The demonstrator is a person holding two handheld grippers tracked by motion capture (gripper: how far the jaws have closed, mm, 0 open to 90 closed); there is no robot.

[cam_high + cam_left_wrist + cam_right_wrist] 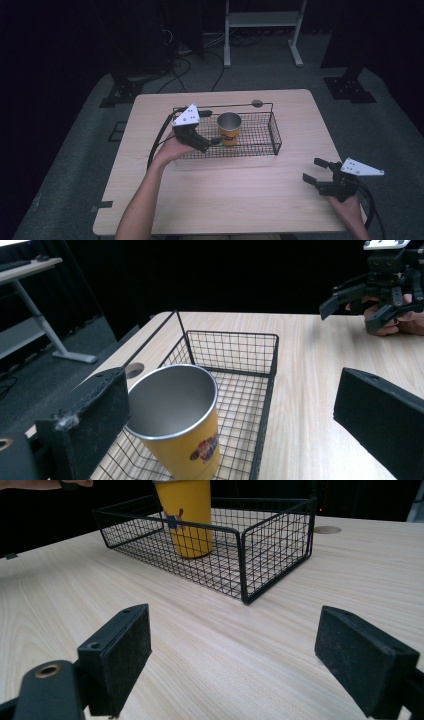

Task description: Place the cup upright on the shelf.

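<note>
Pale wood-grain table (225,200) carries the whole setup; near edge first. Right gripper (316,171) rests low at the near right corner of the table, held in the person's right hand (350,207), jaws spread wide with nothing between them; the right gripper view looks across bare tabletop toward the basket. It sits well apart from the work. Farther in, left hand (170,149) holds the left gripper (211,128) at the left end of the black wire basket (275,132). Its jaws stand wide: in the left gripper view one pad is just beside the cup's rim on the outside, the other out over the table beyond the basket's long wall, so the cup is not gripped. Contact between near pad and cup: cannot tell. Yellow cup (229,128), metal inside, stands upright in the basket, toward its left half, empty as far as visible. Judgement: the work concerns this cup and the basket. Either the cup is just set in and let go, or a grasp to lift it out is about to start; the pictures do not settle which. Right gripper appears idle for this step.
</note>
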